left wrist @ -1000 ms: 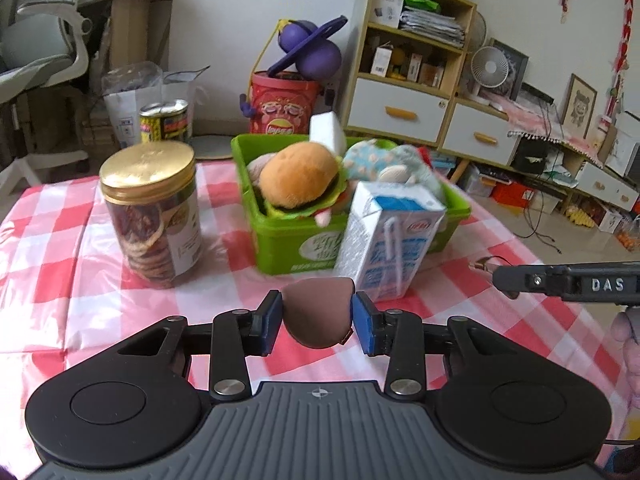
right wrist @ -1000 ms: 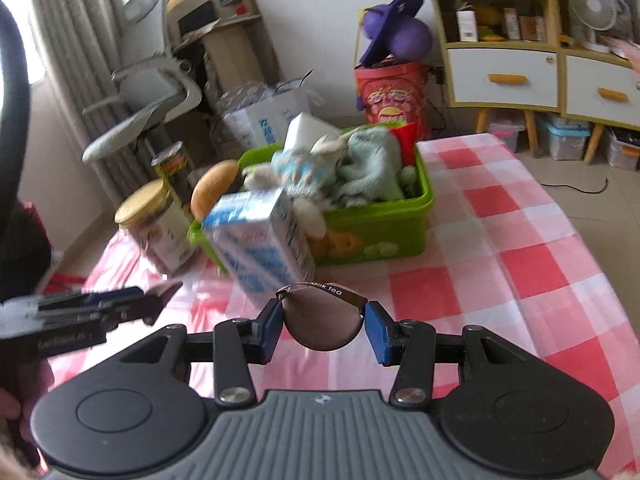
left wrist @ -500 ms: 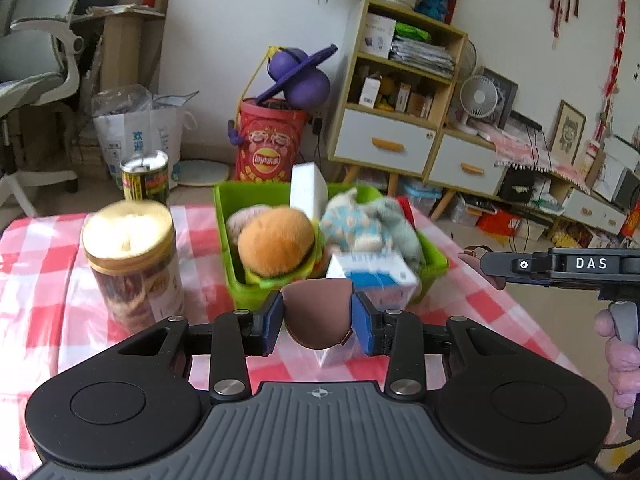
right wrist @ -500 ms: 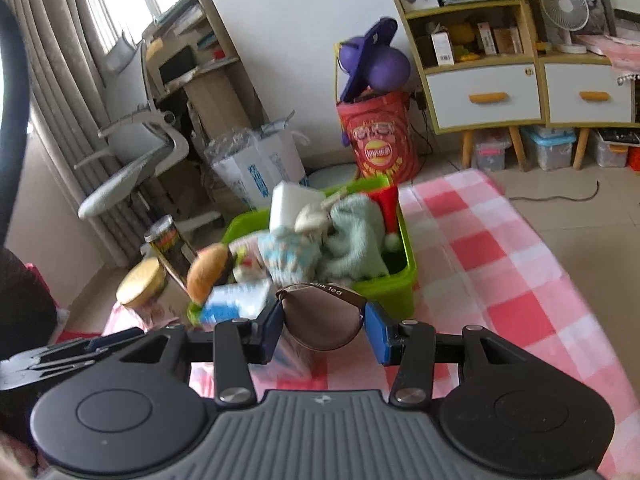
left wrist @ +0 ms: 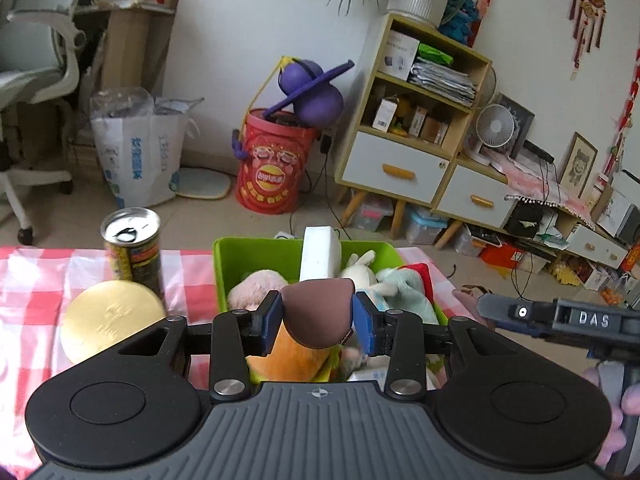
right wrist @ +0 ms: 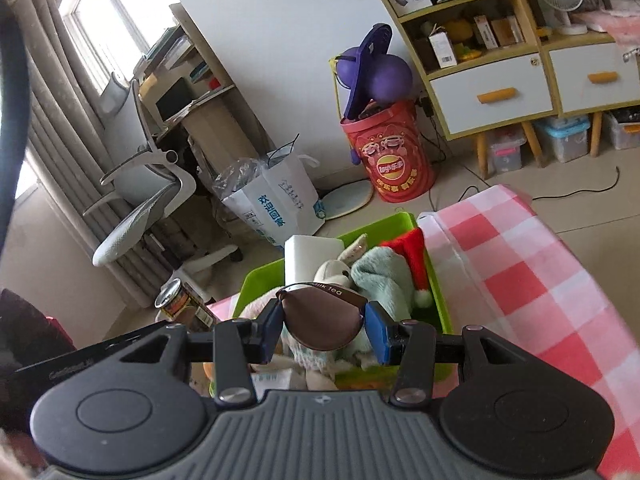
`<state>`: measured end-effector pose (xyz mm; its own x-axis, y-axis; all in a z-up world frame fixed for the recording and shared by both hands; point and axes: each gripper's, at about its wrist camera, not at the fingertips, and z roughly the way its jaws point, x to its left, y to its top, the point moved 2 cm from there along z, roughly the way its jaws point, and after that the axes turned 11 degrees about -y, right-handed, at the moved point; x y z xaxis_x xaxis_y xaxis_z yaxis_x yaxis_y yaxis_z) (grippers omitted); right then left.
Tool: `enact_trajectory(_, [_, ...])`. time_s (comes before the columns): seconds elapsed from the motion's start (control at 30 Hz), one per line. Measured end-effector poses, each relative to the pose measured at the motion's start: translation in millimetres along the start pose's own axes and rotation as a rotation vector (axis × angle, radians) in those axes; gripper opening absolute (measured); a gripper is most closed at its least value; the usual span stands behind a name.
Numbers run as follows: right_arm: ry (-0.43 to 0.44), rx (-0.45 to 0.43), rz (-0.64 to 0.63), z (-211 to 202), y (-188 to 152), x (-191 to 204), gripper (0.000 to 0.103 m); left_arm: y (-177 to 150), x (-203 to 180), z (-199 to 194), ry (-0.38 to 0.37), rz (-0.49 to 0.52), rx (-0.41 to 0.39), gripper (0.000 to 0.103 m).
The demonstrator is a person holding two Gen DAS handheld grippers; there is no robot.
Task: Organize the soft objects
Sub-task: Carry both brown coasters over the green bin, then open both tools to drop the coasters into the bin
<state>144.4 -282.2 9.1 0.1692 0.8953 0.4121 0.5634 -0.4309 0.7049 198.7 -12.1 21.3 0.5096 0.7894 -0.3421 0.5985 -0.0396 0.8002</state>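
Two grippers, each clamped on its own brown soft piece: my left gripper (left wrist: 318,318) holds one brown piece (left wrist: 318,314), my right gripper (right wrist: 323,330) the "milk tea" piece (right wrist: 323,320). I carry both above the green bin (left wrist: 240,252), at twelve o'clock, where the plush toys (left wrist: 376,280) are gathered, likely to drop them in.

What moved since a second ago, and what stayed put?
Both grippers, left and right, rose, so the green bin of soft toys now sits lower in both views and the milk carton is nearly hidden. Each still clamps its brown piece. Nothing was let go; jar and can stayed.
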Motion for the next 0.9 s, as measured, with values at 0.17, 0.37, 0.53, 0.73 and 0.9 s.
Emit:
enact_trajectory(0.17, [0.027, 0.031, 0.029, 24.0, 2.3, 2.8, 0.027, 13.2, 9.7, 32.7, -0.010, -0.046, 0.058, 0.040])
enact_trajectory(0.37, [0.024, 0.069, 0.065, 53.2, 0.3, -1.8, 0.027, 20.3, 14.7, 62.0, -0.046, -0.076, 0.112, 0.040])
enact_trajectory(0.53, [0.034, 0.108, 0.119, 70.5, -1.2, -8.7, 0.027, 18.2, 15.5, 79.6, -0.063, -0.098, 0.167, 0.042])
enact_trajectory(0.73, [0.020, 0.124, 0.104, 73.3, -2.4, -8.3, 0.032, 10.7, 13.1, 83.3, -0.043, -0.076, 0.172, 0.051])
enact_trajectory(0.9, [0.043, 0.129, 0.140, 68.4, -1.3, -12.6, 0.051, 11.5, 9.3, 75.5, -0.054, -0.062, 0.137, 0.080])
